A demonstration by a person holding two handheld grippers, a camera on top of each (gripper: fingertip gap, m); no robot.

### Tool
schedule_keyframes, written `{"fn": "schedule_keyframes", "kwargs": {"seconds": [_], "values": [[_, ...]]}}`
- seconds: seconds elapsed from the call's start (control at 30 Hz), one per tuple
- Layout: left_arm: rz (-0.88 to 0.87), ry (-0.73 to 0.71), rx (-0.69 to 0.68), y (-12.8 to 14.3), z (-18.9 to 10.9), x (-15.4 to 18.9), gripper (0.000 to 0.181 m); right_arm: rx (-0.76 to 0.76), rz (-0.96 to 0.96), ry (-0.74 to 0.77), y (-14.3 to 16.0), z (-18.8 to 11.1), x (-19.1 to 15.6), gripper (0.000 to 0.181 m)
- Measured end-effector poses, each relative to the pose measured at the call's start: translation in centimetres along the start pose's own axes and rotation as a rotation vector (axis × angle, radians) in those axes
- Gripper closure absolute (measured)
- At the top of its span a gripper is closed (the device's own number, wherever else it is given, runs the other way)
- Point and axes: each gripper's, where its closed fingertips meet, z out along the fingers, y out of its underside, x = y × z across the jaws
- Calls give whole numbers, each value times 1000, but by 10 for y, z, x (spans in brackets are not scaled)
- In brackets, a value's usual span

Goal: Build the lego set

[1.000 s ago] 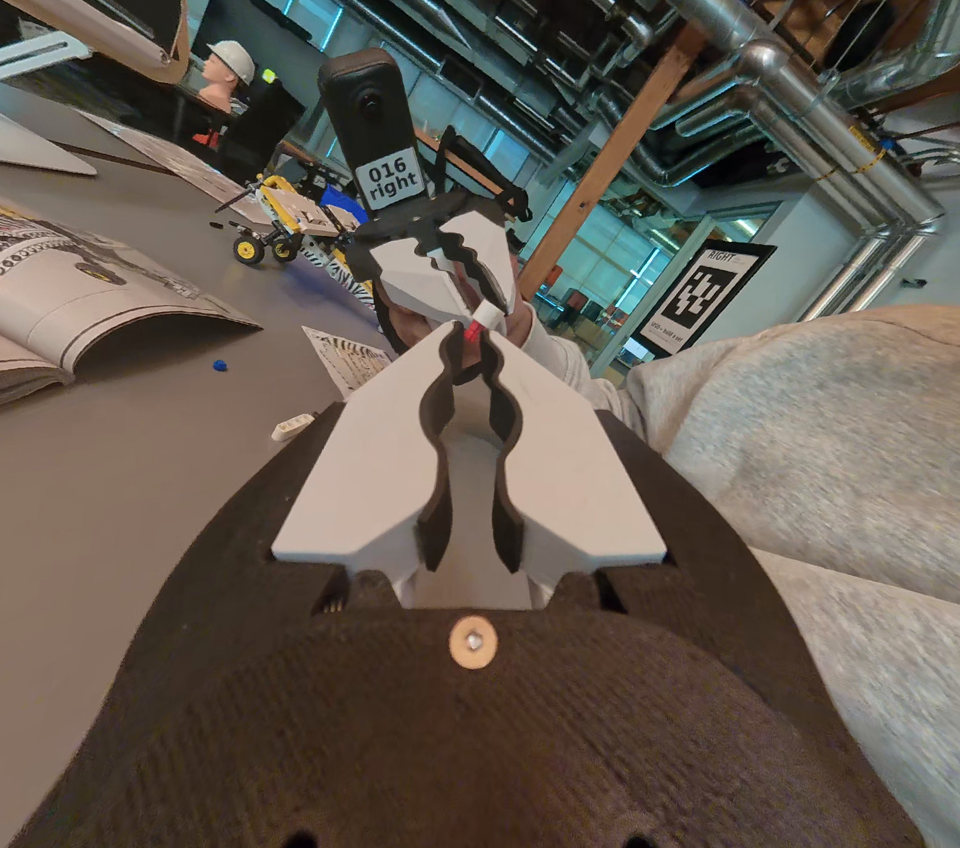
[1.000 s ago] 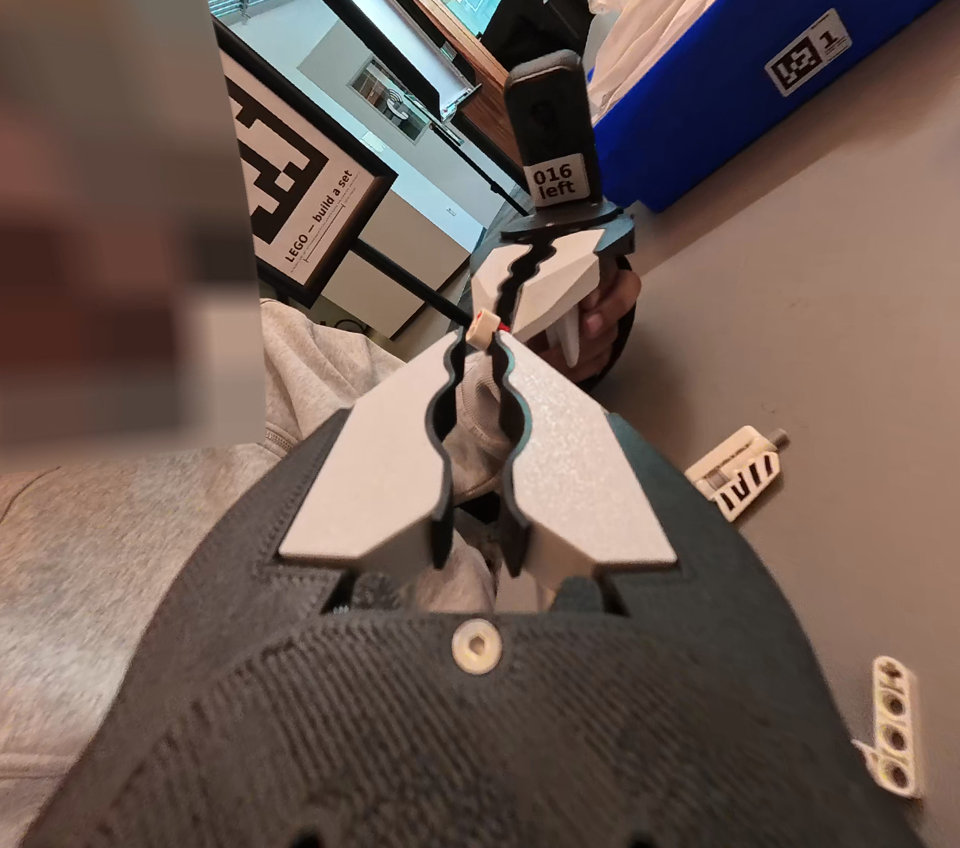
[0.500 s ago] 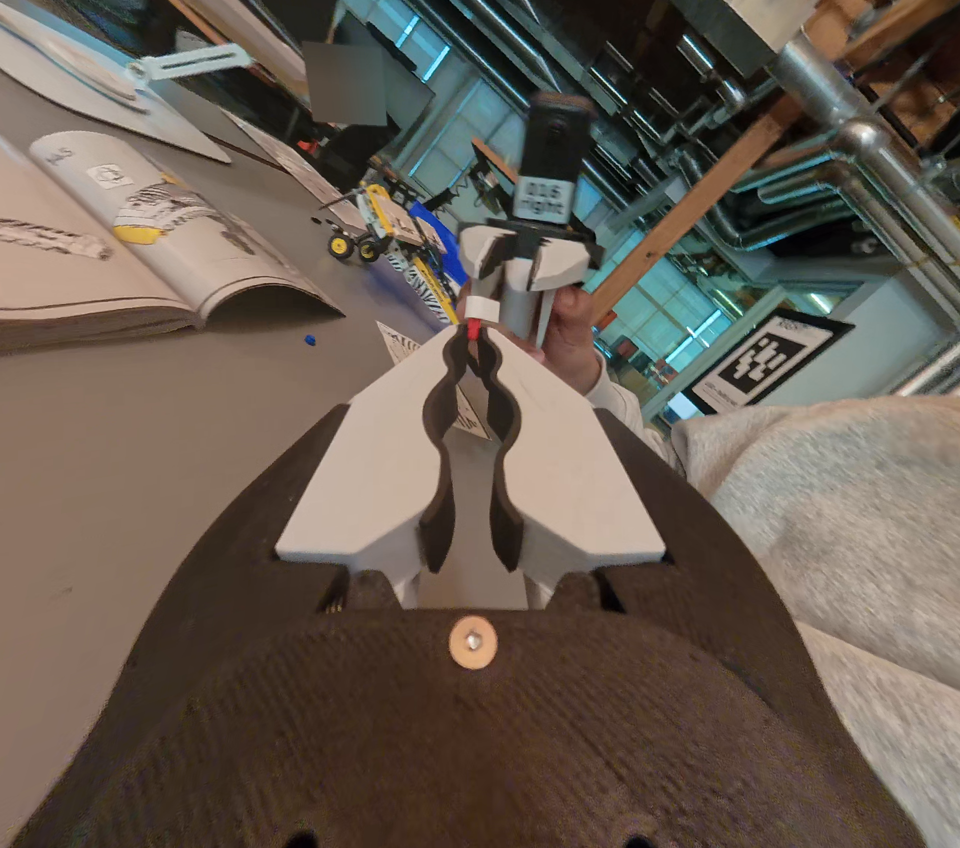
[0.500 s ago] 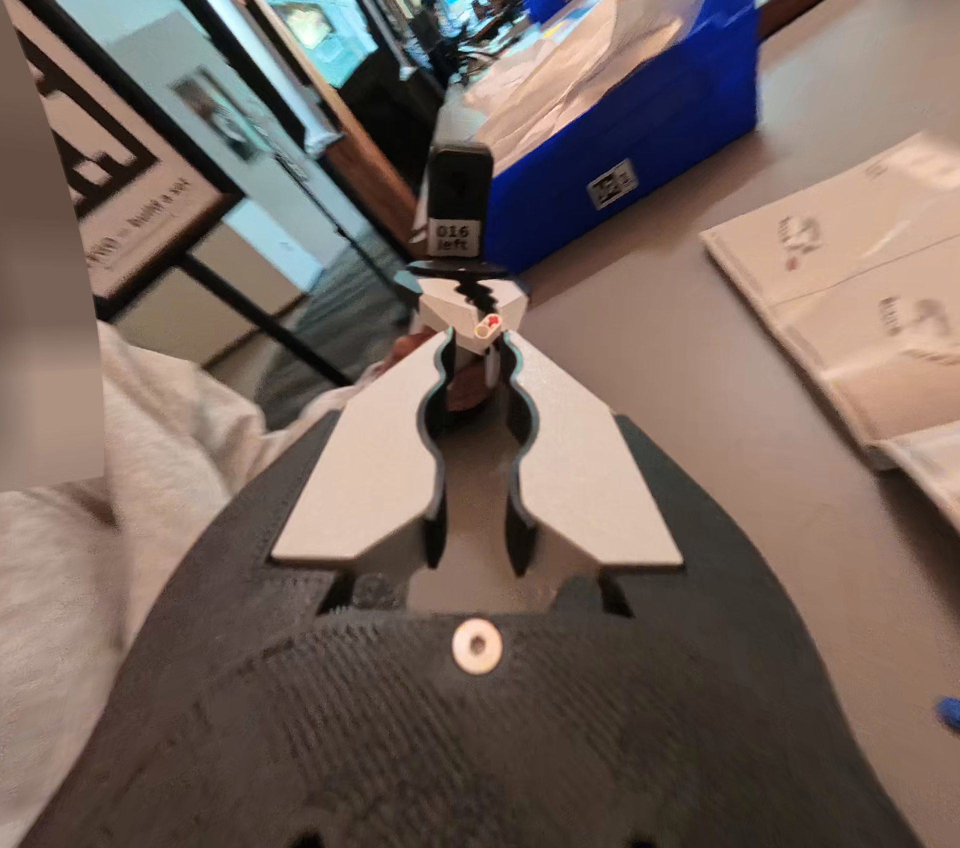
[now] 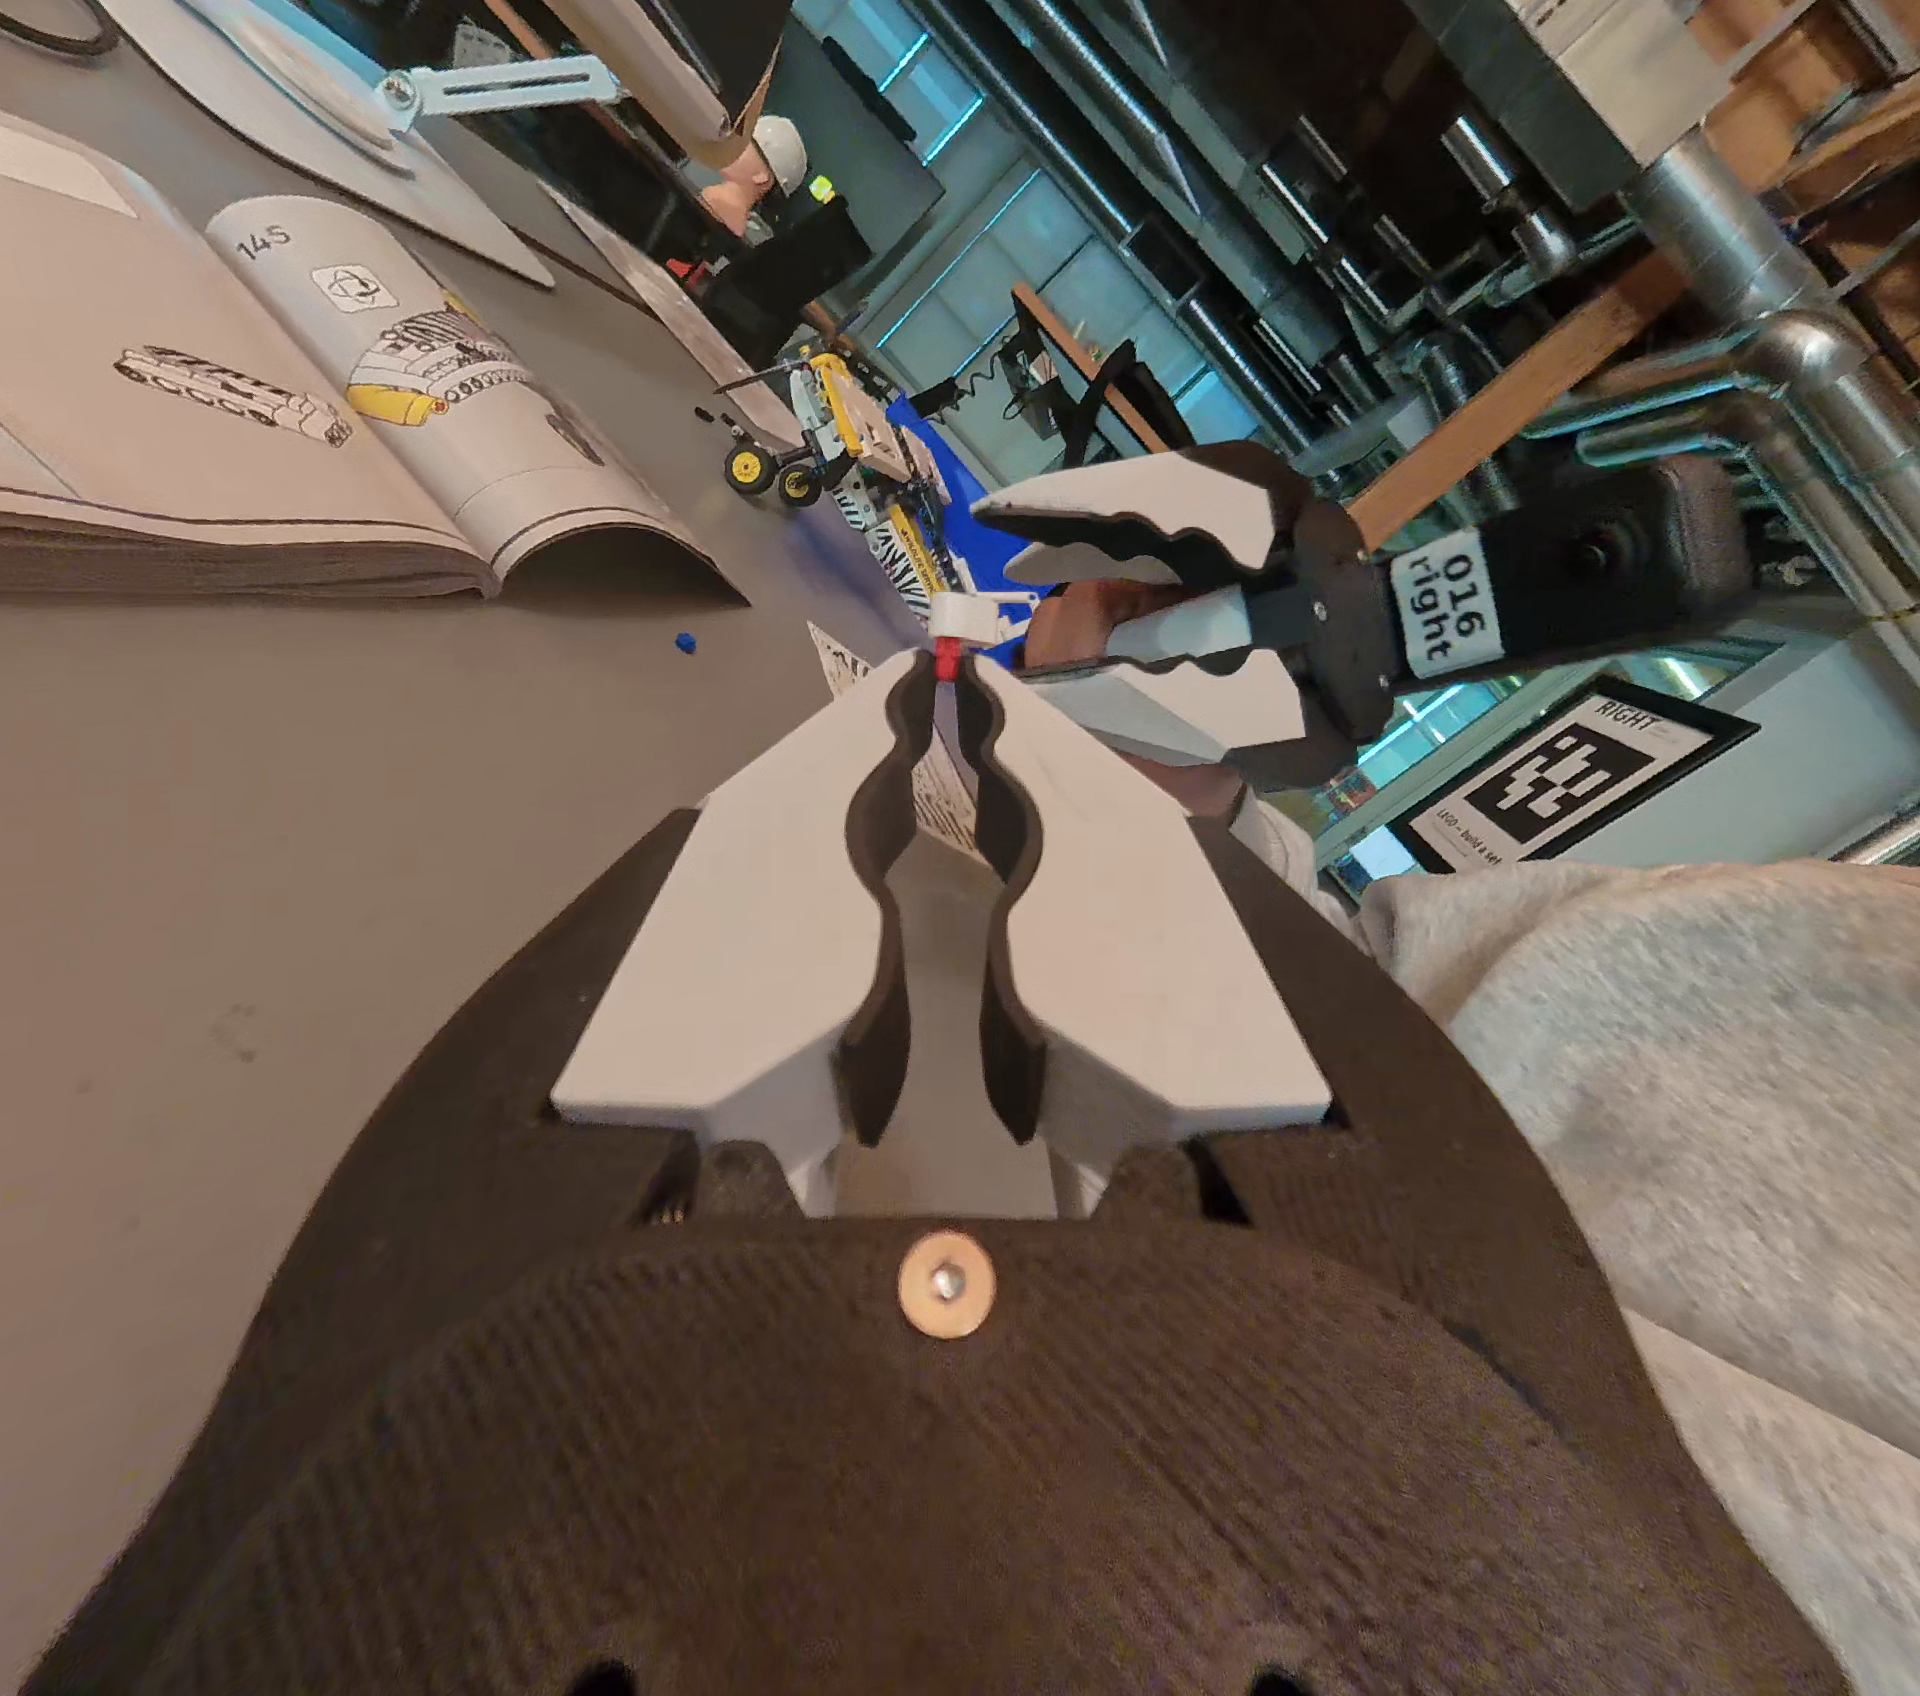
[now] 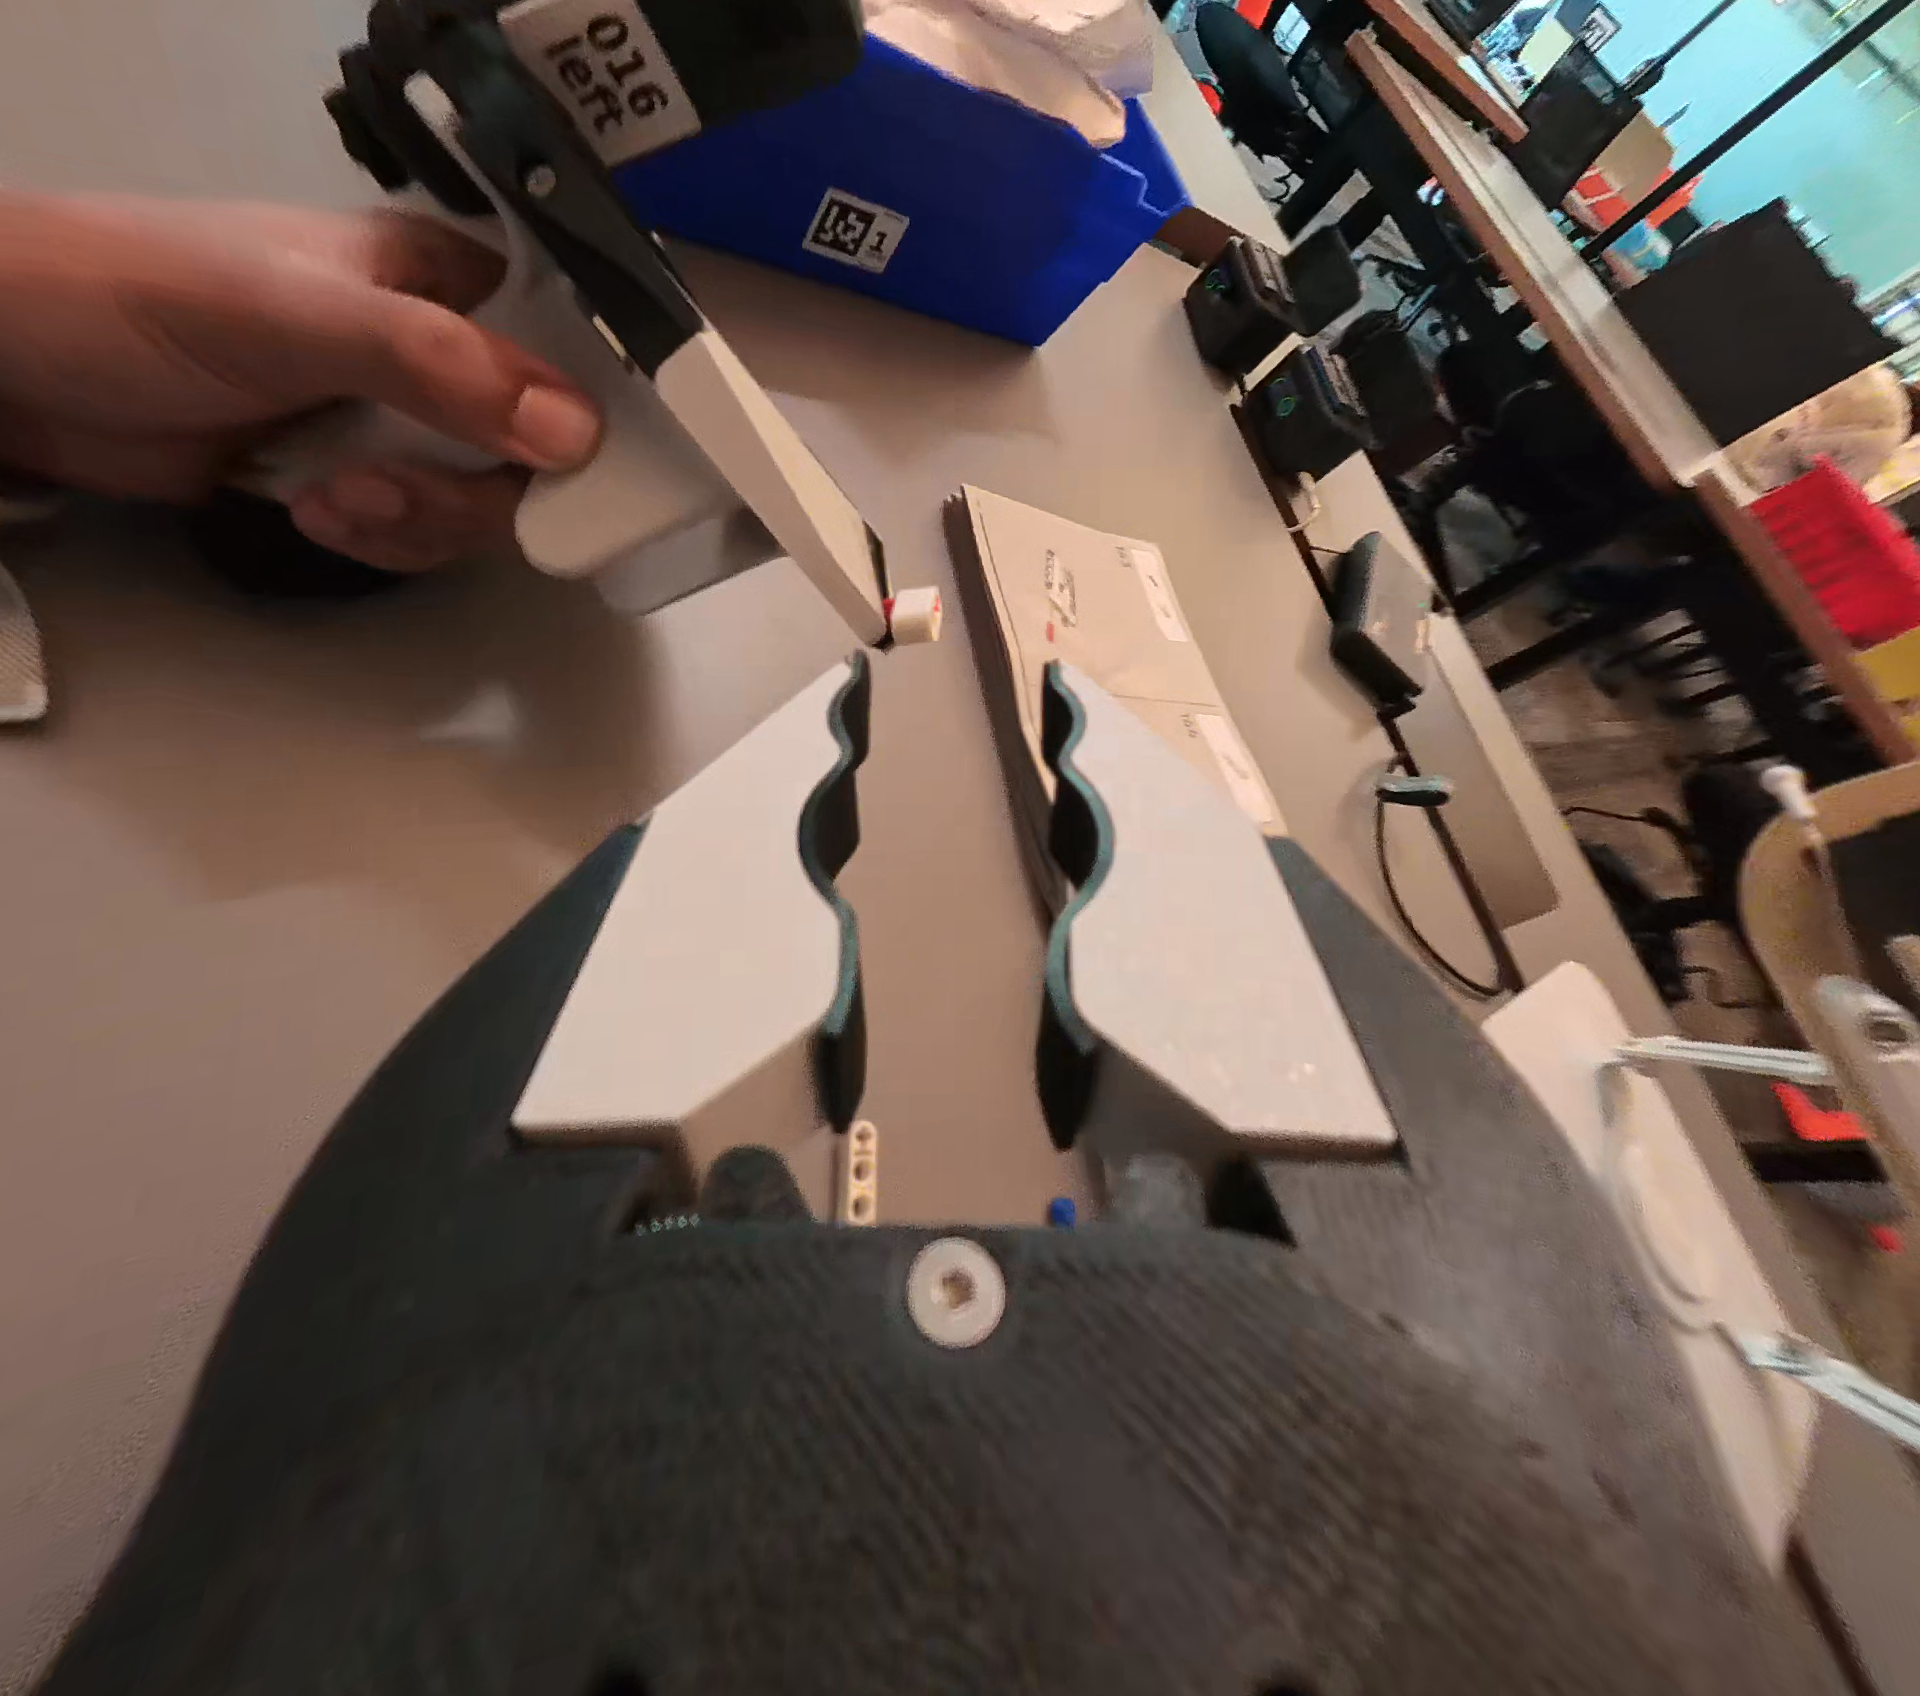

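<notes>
- The left gripper [image 5: 943, 672] is pinched tight at its tips on a small red-and-white lego piece [image 5: 954, 626], held up above the grey table [image 5: 312, 815].
- Just beside that piece, the right gripper [image 6: 951, 675] has its jaws spread wide, with nothing between them.
- From the right wrist view, the piece [image 6: 916, 613] sticks out of the left gripper's tip [image 6: 883, 618], just ahead of the right gripper's fingertips.
- An open instruction booklet [image 5: 312, 441] lies on the table, left of the piece in the left wrist view.
- A partly built lego vehicle [image 5: 821, 441] with yellow wheels stands well beyond the piece.
- A blue bin [image 6: 914, 212] sits behind the left gripper.
- A white lego beam [image 6: 860, 1168] lies on the table, near the base of the right gripper's fingers.
</notes>
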Motion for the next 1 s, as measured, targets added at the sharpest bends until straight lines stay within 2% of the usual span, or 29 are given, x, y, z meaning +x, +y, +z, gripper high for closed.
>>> {"fn": "schedule_keyframes", "kwargs": {"seconds": [0.03, 0.27, 0.47, 0.83, 1.0], "values": [[3, -2, -5, 1, 0, 0, 180, -16, -36, 10, 1, 0, -1, 151], [33, -50, -47, 7, 3, -5, 180, -110, -270, 78, 4, 4, -8, 160], [91, -105, -93, 13, 6, -9, 180, -160, -344, 76, 10, 7, -14, 172], [123, -90, -125, 17, 9, -5, 179, -127, -172, -1, 14, 2, -15, 175], [126, -108, -59, 6, 4, -7, 161, -142, -45, -50, 32, -7, -16, 175]]}}
